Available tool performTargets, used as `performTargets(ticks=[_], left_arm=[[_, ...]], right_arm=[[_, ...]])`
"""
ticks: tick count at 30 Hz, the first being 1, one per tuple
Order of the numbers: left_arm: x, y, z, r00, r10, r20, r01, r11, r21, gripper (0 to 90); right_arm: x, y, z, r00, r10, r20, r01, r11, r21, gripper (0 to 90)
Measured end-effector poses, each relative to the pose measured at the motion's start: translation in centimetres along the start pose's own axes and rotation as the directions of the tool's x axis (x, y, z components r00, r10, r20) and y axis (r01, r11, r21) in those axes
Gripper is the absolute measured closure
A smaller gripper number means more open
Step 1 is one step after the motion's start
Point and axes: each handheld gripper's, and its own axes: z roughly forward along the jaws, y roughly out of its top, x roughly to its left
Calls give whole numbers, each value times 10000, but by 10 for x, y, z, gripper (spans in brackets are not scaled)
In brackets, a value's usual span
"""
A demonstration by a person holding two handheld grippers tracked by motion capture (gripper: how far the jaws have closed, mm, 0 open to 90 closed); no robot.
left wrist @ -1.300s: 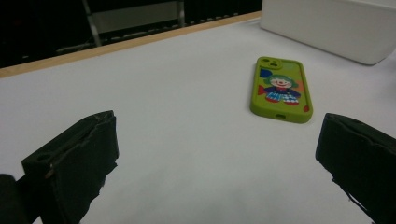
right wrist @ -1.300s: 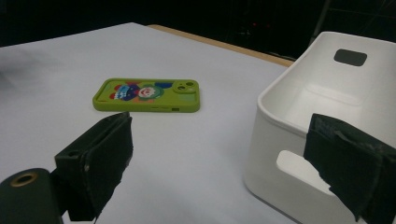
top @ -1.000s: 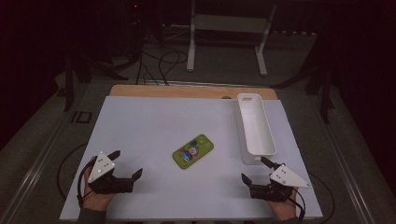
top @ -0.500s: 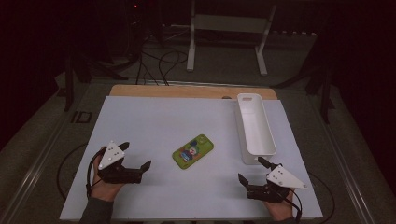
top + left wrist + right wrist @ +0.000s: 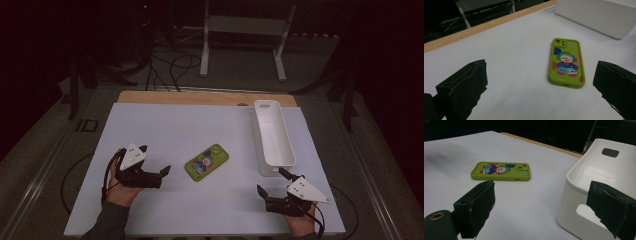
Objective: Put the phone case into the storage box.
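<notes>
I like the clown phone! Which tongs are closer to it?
Left. The left tongs sit just beside the phone, open towards it. The right tongs are farther off, by the tray.

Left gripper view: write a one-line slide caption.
Open left gripper faces a green phone case lying flat on the white table.

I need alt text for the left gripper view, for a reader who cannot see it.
A green phone case with a clown picture lies flat on the white table surface, between and beyond the left gripper's two open black jaws. A white plastic tray stands behind it at the upper right.
</notes>
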Motion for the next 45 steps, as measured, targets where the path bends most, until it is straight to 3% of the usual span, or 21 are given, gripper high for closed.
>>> performTargets(ticks=[25,45], left_arm=[[-16,23,41,9989,130,444,-153,9985,521,0],[-21,24,66,9965,327,767,-414,9926,1146,0]], right_arm=[[-3,0,-2,9997,91,221,-88,9998,-161,78],[-3,1,-2,9995,144,285,-138,9997,-203,78]])
